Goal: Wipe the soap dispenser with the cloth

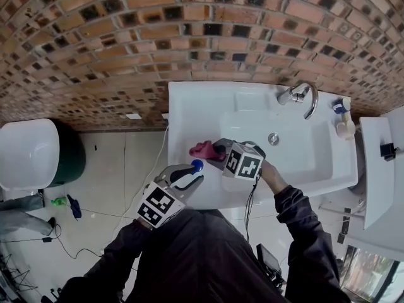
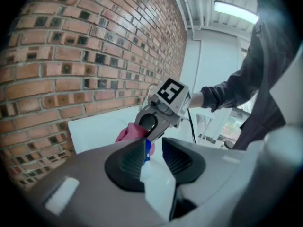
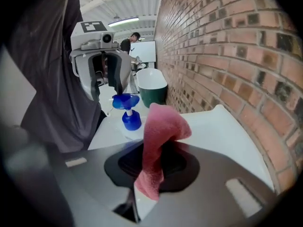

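Dark sleeves [image 1: 297, 219] fill the lower part of the head view. Just above them, at the centre, the left tongs [image 1: 191, 173] pinch the soap dispenser [image 1: 197, 165] and keep it steady over the front rim of the sink [image 1: 189, 106]. To its upper right, the right tongs [image 1: 216, 150] are clamped on the pink cloth [image 1: 203, 149], just beside its top, probably to rub it.

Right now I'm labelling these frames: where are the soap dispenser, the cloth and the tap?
soap dispenser [image 3: 131, 120], right gripper view, on its blue pump collar.
cloth [image 3: 158, 141], right gripper view, on the middle of the pink fold.
tap [image 1: 294, 95], head view, on its chrome body.
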### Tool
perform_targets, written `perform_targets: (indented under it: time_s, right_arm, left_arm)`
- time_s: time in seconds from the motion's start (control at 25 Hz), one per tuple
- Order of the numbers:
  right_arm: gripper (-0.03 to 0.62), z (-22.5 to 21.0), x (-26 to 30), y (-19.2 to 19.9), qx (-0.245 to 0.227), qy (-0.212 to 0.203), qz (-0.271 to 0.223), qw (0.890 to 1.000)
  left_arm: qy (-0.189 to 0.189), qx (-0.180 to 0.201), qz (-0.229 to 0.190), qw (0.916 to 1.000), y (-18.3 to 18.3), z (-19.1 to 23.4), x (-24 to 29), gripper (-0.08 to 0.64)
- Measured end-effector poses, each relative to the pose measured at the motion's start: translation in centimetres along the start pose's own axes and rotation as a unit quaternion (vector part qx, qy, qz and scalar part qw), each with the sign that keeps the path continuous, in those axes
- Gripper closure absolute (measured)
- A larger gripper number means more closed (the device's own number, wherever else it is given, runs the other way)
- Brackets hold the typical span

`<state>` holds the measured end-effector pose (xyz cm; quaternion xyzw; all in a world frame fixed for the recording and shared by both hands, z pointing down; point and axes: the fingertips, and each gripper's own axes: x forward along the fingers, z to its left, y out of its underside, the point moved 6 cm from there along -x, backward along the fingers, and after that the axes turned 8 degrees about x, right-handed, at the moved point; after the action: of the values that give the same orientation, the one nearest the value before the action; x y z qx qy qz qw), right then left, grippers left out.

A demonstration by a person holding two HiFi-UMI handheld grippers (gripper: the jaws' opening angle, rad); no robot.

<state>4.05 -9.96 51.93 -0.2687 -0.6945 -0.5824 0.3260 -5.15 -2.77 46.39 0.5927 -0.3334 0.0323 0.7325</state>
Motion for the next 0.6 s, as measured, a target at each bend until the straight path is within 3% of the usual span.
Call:
perform_targets:
  time_s: [0.16,0.28,0.44,0.6]
  right_arm:
    - [0.526,-0.8,1.4,1.4,0.02,-0.034,0.029,0.999]
    - [0.526,-0.5,3.2,2.4,0.005,-0.048,0.066,0.997]
    - [0.526,-0.2,5.3,3.3,-0.036,-0.034,0.117,0.992]
    - [0.525,-0.1,6.0,3.9,-0.009,0.003,0.118,0.993]
  left_arm:
    - [-0.001,-0.002,-0.001,1.0,-0.1,0.0,0.0,0.449]
    - [-0.001,-0.005,-0.002,1.0,-0.1,0.0,0.0,0.453]
    - [-0.002,-0.005,-0.001,1.0,-0.1,0.0,0.0,0.453]
    - [0.0,-0.005,0.0,1.0,0.0,0.0,0.0,0.453]
